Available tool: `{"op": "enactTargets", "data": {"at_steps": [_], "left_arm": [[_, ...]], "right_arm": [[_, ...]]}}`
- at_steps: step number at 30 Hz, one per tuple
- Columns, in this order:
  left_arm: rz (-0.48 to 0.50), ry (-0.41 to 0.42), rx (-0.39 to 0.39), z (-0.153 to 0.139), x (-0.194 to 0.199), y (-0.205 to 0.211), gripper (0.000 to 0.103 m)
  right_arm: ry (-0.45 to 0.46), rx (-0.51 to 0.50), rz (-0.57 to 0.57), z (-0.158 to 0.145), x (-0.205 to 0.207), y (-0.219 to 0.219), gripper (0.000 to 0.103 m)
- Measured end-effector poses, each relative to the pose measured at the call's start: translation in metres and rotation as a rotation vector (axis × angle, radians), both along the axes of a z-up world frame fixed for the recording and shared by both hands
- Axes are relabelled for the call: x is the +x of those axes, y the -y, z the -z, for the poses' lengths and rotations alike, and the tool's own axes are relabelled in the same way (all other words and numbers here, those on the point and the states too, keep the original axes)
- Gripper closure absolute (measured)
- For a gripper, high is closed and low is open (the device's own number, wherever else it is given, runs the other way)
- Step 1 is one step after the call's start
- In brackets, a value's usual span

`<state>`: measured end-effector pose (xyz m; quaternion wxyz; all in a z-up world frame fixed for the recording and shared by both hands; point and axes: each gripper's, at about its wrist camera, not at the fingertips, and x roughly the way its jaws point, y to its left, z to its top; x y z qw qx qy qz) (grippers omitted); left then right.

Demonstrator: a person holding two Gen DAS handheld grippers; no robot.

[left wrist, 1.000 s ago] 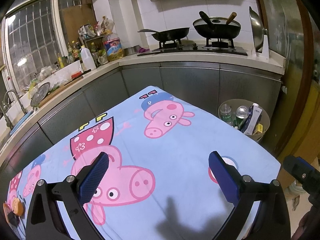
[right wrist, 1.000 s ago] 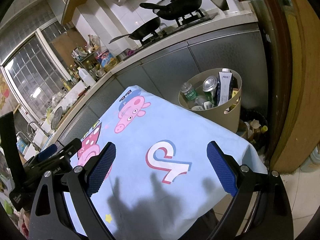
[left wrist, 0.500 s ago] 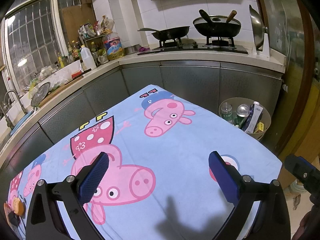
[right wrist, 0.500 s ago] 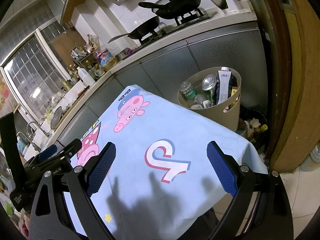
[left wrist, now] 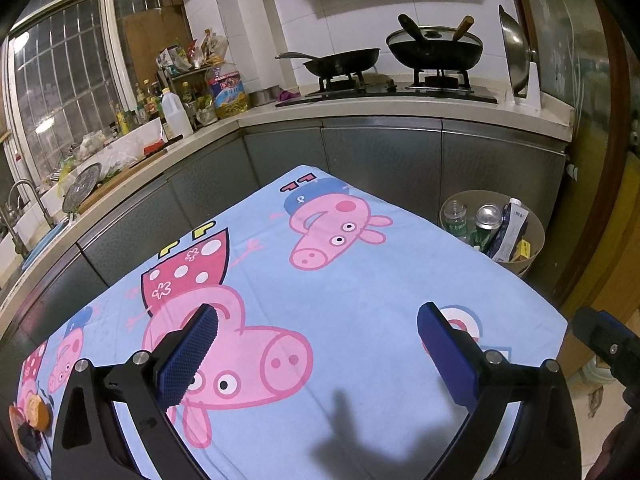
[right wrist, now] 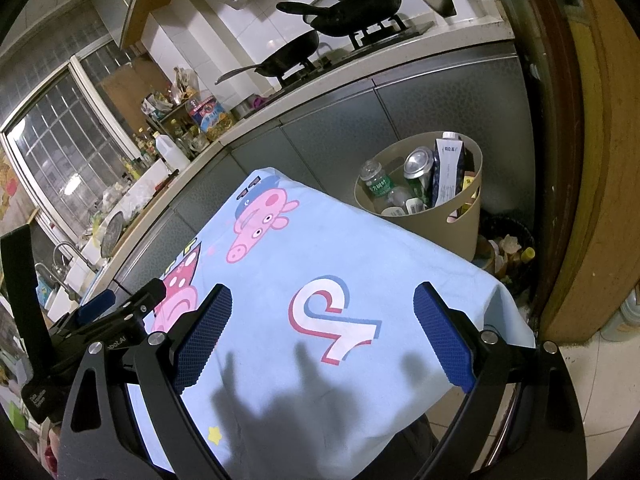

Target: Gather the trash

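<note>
A beige trash bin [right wrist: 452,222] stands on the floor past the table's far right corner; it also shows in the left wrist view [left wrist: 536,232]. It holds a clear bottle [right wrist: 374,184], a can [right wrist: 418,160], a carton [right wrist: 448,168] and other packets. My left gripper [left wrist: 318,354] is open and empty above the blue cartoon tablecloth [left wrist: 340,280]. My right gripper [right wrist: 322,338] is open and empty above the cloth's right end [right wrist: 320,264]. No loose trash shows on the cloth between the fingers.
Grey kitchen cabinets [left wrist: 384,160] run behind the table, with two pans on the stove [left wrist: 400,88] and bottles on the counter [left wrist: 176,116]. A small orange object [left wrist: 36,412] lies at the cloth's near left edge. A wooden door frame [right wrist: 576,160] stands right of the bin.
Both grippers have stayed open and almost still; the views shift only slightly.
</note>
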<state>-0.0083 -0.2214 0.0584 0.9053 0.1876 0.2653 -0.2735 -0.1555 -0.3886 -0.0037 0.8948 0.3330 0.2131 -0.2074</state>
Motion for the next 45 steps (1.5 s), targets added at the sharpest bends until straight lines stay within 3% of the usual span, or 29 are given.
{"op": "enactTargets", "data": {"at_steps": [26, 45], "left_arm": [[0.008, -0.006, 0.009, 0.007, 0.000, -0.006, 0.004], [0.065, -0.027, 0.012, 0.010, -0.002, -0.022, 0.004]], "right_arm": [[-0.001, 0.003, 0.001, -0.002, 0.000, 0.001, 0.012], [-0.003, 0.001, 0.001, 0.000, 0.000, -0.003, 0.012]]}}
